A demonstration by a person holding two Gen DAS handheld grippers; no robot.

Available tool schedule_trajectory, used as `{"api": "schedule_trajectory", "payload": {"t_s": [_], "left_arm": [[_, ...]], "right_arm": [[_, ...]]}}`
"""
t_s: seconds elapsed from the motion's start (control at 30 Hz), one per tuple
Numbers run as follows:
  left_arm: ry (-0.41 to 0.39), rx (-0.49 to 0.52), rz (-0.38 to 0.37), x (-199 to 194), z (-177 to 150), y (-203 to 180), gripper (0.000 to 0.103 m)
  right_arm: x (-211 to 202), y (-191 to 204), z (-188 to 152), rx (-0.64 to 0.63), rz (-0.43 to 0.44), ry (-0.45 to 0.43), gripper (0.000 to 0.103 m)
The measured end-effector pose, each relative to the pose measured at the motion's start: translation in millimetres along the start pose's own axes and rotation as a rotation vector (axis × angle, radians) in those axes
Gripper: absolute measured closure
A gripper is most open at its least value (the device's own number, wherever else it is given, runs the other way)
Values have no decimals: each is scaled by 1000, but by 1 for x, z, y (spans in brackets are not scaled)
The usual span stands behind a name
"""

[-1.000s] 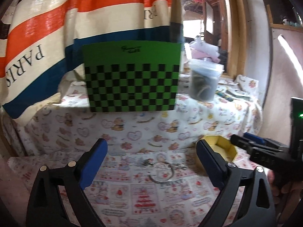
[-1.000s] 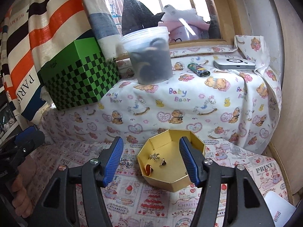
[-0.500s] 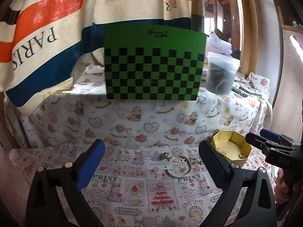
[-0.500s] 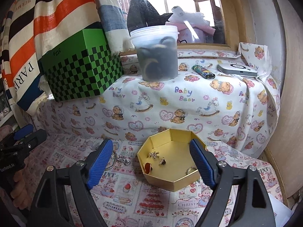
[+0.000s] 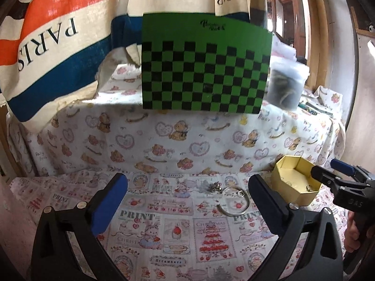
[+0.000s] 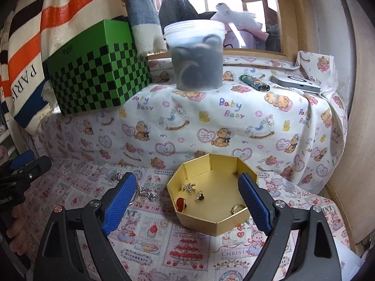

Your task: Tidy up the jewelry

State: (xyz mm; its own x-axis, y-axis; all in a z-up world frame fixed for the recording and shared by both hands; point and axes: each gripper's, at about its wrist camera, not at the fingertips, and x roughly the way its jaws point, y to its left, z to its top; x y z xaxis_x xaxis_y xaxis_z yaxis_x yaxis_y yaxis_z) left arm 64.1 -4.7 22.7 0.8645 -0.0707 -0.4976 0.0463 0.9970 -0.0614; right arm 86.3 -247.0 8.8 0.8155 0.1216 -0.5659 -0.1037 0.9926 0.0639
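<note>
A gold hexagonal box (image 6: 212, 220) sits on the printed cloth and holds a red-stone ring (image 6: 181, 203), a gold ring (image 6: 236, 209) and two small gold pieces (image 6: 189, 186). My right gripper (image 6: 186, 205) is open and empty, hovering in front of the box. In the left wrist view a silver bangle (image 5: 234, 201) and small silver pieces (image 5: 212, 186) lie on the cloth left of the box (image 5: 295, 182). My left gripper (image 5: 187, 200) is open and empty, short of the bangle. Silver pieces (image 6: 148, 193) also show in the right wrist view.
A cloth-covered ledge behind carries a green checkered box (image 5: 206, 70), a lidded plastic tub (image 6: 195, 56), a lighter (image 6: 254, 82) and a flat white device (image 6: 295, 83). A striped PARIS bag (image 5: 54, 44) hangs at the left. A wall (image 6: 346, 140) bounds the right side.
Both grippers have pulled back and risen slightly. The right jaws have opened wider. The left view has panned left, so the bangle and box now sit further right.
</note>
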Motion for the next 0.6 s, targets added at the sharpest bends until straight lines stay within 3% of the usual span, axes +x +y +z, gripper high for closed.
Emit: {"api": "schedule_trajectory", "payload": {"t_s": [0.27,0.6], "left_arm": [[50,-44,-14,11,-2,9,1],[26,-59,9,4,4,21,1]], "right_arm": [[2,1,-2,11,10,11,13],[-1,22,-6,-49,42,14,13]]}}
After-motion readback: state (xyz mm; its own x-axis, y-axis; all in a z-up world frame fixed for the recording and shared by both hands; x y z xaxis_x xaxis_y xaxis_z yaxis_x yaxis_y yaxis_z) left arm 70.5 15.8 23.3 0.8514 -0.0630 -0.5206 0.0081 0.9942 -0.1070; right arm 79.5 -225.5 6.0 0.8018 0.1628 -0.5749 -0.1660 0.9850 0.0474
